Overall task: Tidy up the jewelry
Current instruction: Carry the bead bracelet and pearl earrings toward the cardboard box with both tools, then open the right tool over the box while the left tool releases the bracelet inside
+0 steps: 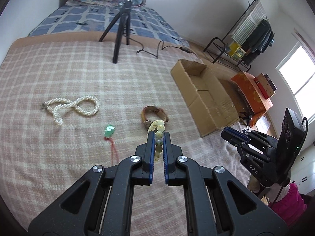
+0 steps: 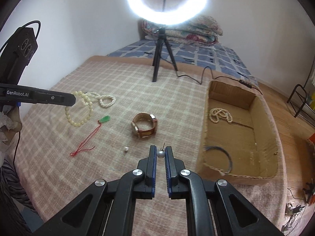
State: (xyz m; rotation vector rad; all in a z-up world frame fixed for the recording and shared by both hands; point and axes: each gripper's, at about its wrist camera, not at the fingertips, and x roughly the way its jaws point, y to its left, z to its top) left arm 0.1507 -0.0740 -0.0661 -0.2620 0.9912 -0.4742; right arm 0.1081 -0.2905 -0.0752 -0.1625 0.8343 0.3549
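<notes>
My left gripper [image 1: 159, 134] is shut on a cream bead bracelet [image 1: 158, 135] and holds it above the plaid blanket; the bracelet hangs from it in the right wrist view [image 2: 79, 110]. My right gripper [image 2: 161, 149] is shut on a pearl earring [image 2: 160, 154]. A second pearl earring [image 2: 126, 149] lies on the blanket. A brown leather watch [image 2: 144, 126], a green pendant on red cord [image 2: 104, 119] and a twisted pearl necklace [image 1: 78, 107] lie on the blanket. A cardboard box [image 2: 242, 133] at the right holds a pearl necklace [image 2: 220, 115] and a dark ring [image 2: 226, 156].
A black tripod [image 2: 160, 57] with a ring light [image 2: 166, 0] and its cable [image 2: 204, 74] stands behind the blanket. Folded quilts [image 2: 183, 29] lie at the far end of the bed. A clothes rack [image 1: 254, 33] and an orange box [image 1: 252, 90] stand to the right.
</notes>
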